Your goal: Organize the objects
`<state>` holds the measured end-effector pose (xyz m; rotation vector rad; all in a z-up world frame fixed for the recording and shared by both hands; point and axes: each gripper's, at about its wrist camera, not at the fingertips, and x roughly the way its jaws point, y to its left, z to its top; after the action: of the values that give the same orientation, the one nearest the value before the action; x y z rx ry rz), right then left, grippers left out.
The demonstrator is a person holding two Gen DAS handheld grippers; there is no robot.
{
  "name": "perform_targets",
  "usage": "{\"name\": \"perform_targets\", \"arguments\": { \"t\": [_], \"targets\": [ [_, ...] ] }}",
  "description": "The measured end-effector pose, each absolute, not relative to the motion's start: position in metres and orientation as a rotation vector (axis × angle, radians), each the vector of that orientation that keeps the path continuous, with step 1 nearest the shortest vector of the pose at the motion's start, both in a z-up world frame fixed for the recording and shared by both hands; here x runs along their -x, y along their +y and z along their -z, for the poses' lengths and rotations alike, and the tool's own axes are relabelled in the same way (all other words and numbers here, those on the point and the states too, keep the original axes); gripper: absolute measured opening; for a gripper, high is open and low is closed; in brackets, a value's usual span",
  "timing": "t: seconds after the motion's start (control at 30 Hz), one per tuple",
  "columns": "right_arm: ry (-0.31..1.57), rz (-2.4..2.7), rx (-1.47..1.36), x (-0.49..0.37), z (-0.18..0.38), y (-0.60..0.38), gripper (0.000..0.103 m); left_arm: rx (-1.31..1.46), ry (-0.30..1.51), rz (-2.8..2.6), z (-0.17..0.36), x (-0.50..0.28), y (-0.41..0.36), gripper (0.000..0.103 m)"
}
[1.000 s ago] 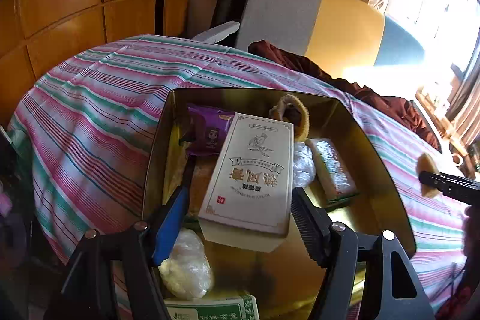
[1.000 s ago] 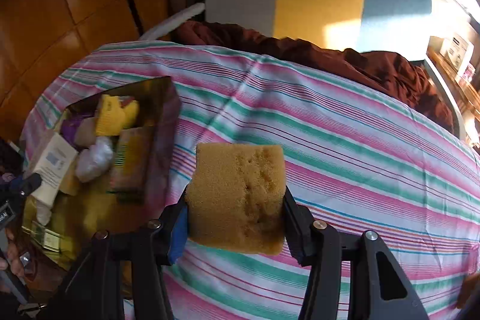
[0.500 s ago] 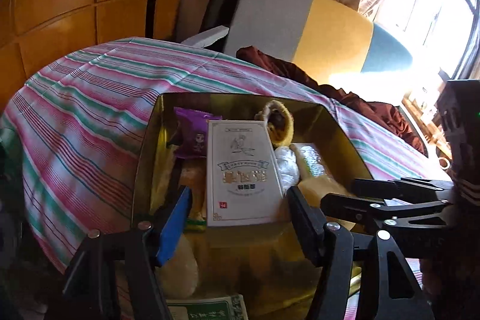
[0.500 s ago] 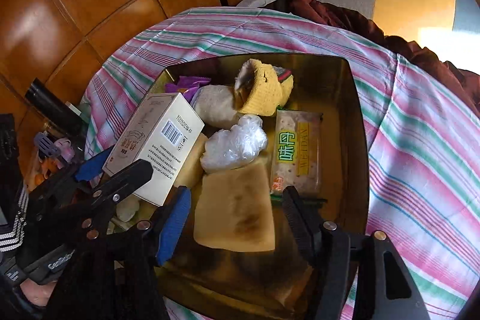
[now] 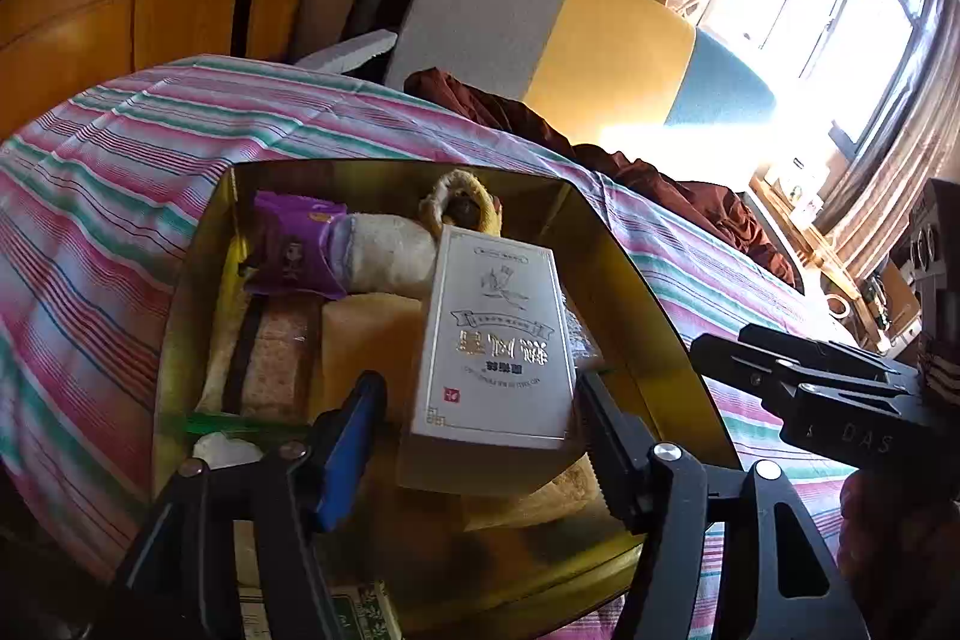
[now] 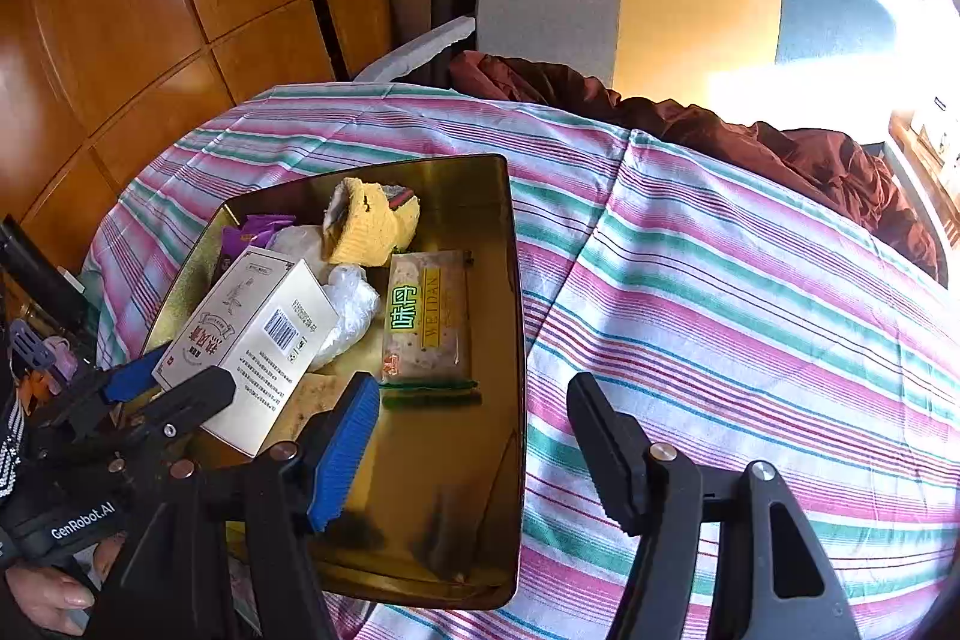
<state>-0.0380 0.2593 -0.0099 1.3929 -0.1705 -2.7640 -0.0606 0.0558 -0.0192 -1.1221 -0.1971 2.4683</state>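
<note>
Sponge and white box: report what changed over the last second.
The right gripper carried the sponge into the gold tray, let it go and drew back with its jaws just opening. The white box tilted between the left gripper's reopening jaws. The other contents stayed put.

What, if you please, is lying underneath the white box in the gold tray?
The white box leans on a yellow sponge and a clear plastic bag in the gold tray; anything directly beneath it is covered.
</note>
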Motion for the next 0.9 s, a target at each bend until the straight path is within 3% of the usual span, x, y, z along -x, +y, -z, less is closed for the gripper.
{"name": "perform_targets", "arguments": {
  "t": [0.2,0.33,0.4,0.57,0.9],
  "targets": [
    [-0.161,2.764,-1.358,0.025,0.009,0.249,0.073,1.016,-0.070,-2.683,-0.002,0.039,0.036,0.087],
    [-0.134,2.802,-1.310,0.016,0.005,0.239,0.075,1.018,-0.069,-2.758,-0.009,0.032,0.019,0.092],
    [-0.111,2.837,-1.288,0.011,0.003,0.234,0.080,1.020,-0.072,-2.784,-0.011,0.029,0.015,0.096],
    [-0.040,2.930,-1.229,0.000,-0.003,0.225,0.081,1.028,-0.095,-2.832,-0.017,0.023,0.006,0.103],
    [-0.021,2.986,-1.214,-0.014,-0.004,0.225,0.081,1.028,-0.058,-2.883,-0.021,0.012,0.012,0.103]
  ]
}}
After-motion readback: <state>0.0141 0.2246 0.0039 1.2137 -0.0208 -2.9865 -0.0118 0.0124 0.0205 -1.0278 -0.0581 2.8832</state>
